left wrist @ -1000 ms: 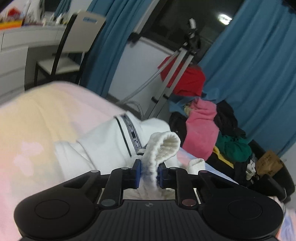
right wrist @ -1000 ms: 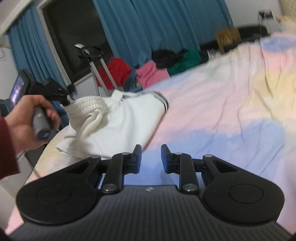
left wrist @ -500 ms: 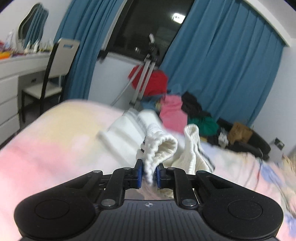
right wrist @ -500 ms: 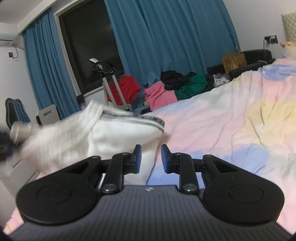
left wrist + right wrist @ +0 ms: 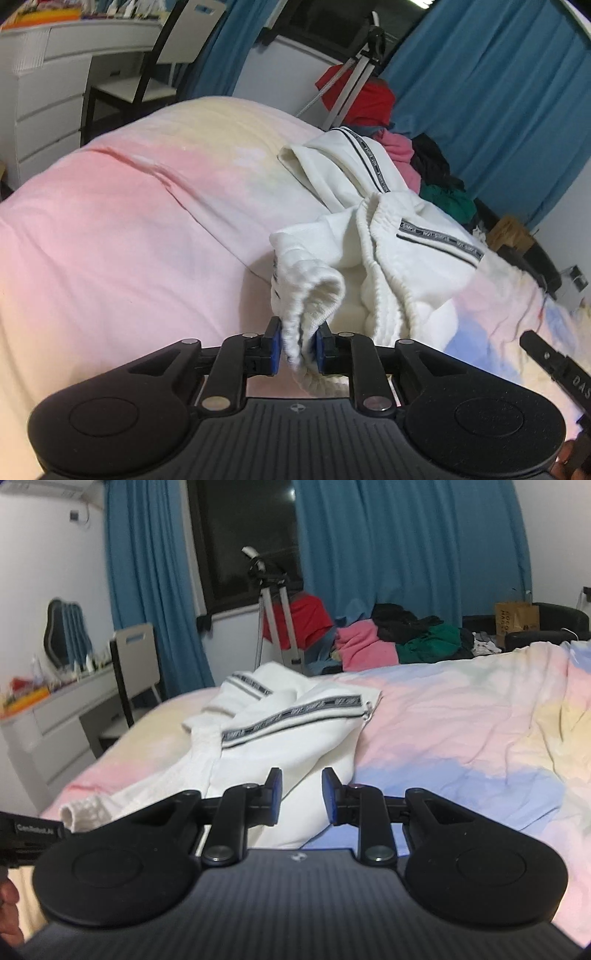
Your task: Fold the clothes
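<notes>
A white garment [image 5: 417, 258] with black-striped trim lies bunched on the pastel bedspread [image 5: 129, 240]. Its ribbed cuff [image 5: 306, 295] sits between the blue pads of my left gripper [image 5: 297, 347], whose jaws are opening while the fabric still fills the gap. In the right wrist view the same garment [image 5: 295, 738] lies across the bedspread [image 5: 480, 738], and the cuff [image 5: 83, 812] ends at the lower left beside the left tool's black body. My right gripper [image 5: 301, 797] hovers open just in front of the garment, nothing between its fingers.
Beyond the bed's far edge stand a tripod [image 5: 273, 605] and a pile of red, pink, green and black clothes [image 5: 388, 642]. A chair [image 5: 135, 664] and a white dresser [image 5: 44, 731] are on the left. A paper bag [image 5: 515, 618] sits far right.
My left gripper carried the cuff across and down toward the near side, leaving the garment doubled over on the bed; its jaws stand slightly wider. My right gripper rolled level and rose a little.
</notes>
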`<state>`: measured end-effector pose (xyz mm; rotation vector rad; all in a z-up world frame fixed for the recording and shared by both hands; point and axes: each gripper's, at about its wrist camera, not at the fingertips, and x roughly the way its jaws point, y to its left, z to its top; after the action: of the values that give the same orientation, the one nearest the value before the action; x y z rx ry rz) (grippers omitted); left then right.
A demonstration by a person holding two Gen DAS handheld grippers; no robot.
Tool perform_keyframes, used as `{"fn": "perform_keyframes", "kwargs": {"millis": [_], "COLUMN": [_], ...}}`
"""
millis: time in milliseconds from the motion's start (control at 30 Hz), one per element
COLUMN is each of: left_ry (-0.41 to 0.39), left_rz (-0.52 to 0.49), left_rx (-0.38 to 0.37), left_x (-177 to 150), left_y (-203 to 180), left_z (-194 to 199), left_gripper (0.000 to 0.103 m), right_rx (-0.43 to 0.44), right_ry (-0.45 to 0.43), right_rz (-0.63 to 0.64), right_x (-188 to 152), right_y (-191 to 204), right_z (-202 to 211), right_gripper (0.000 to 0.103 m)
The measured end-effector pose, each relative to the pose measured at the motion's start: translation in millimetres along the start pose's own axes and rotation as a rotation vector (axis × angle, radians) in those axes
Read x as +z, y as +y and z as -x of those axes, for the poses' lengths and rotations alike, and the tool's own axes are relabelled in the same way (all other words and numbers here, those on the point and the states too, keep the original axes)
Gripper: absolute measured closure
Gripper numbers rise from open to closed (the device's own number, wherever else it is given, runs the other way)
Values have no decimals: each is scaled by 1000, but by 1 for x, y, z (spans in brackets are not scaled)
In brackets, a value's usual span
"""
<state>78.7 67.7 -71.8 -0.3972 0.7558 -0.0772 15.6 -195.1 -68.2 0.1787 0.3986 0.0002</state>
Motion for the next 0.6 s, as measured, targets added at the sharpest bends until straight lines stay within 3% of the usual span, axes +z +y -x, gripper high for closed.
{"fn": "perform_keyframes", "kwargs": {"millis": [67, 200, 267, 300, 367, 433, 600], "left_ry": [2, -29, -76, -102, -151, -161, -74], "left_rz": [-5, -3, -12, -21, -48, -99, -175], "left_rx": [25, 86, 108, 107, 88, 51, -115], "left_x": [-1, 3, 3, 4, 5, 7, 35], "left_y": [0, 2, 0, -2, -6, -17, -50], "left_z": [-1, 6, 15, 18, 24, 21, -11], "left_gripper": [71, 35, 25, 23, 21, 20, 20], "right_rx": [3, 8, 7, 5, 1, 1, -2], "right_ry": [12, 25, 33, 35, 36, 34, 20], "right_rz": [14, 24, 11, 1, -24, -49, -96], "right_x": [-2, -5, -4, -4, -2, 0, 5], "right_y": [6, 11, 9, 7, 3, -1, -14], "right_z": [-5, -13, -15, -16, -17, -17, -16], "right_gripper": [76, 76, 67, 64, 46, 34, 32]}}
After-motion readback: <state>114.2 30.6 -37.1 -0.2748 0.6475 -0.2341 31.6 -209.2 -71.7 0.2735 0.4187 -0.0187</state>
